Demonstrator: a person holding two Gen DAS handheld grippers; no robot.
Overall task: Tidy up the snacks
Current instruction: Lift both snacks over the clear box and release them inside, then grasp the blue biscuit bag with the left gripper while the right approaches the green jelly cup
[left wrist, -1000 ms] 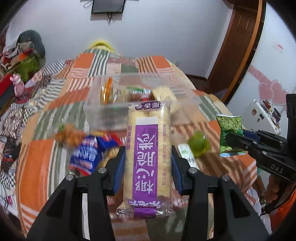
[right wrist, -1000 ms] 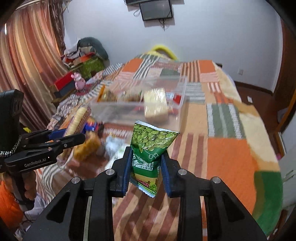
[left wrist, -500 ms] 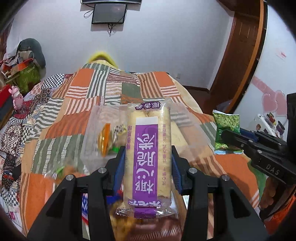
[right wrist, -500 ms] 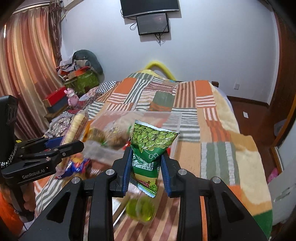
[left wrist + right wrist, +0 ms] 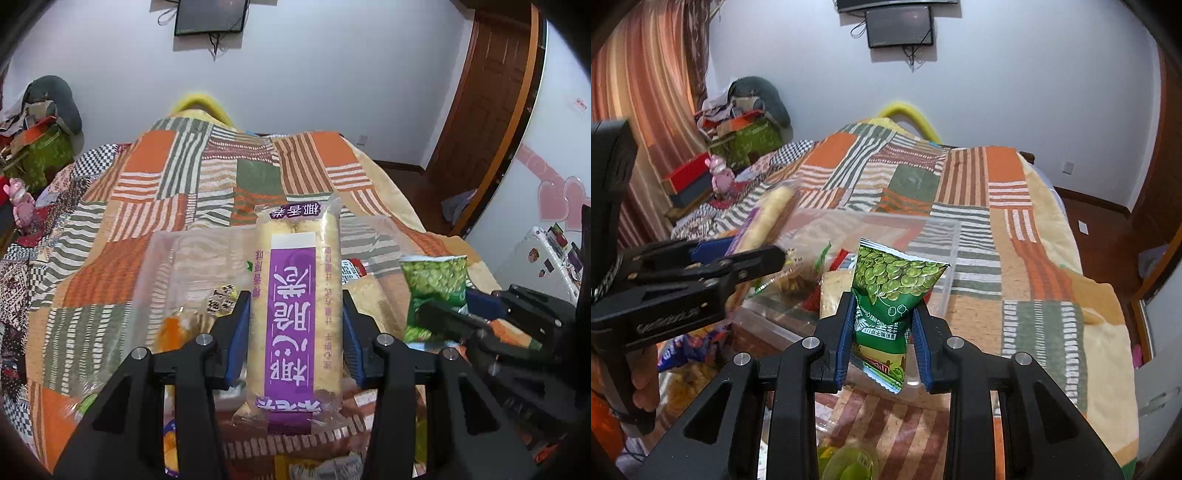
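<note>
Two grippers, each loaded. Left gripper [image 5: 293, 332] jaws clamped on a long purple-label wafer pack [image 5: 293, 306], held over the clear plastic box [image 5: 166, 266] on the patchwork blanket [image 5: 229, 173]. Right gripper [image 5: 882, 341] jaws clamped on a green pea bag [image 5: 892, 291], above the box's near right part. Loose snacks [image 5: 683, 354] lie near left of the box.

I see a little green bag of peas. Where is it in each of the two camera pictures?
Left wrist view: the green pea bag sits at the right, pinched in the right gripper, seen from the side.
Right wrist view: the bag is in the centre, between the blue pads, above the clear box's near edge.
Shared landmark: the clear plastic box on the patchwork blanket.
</note>
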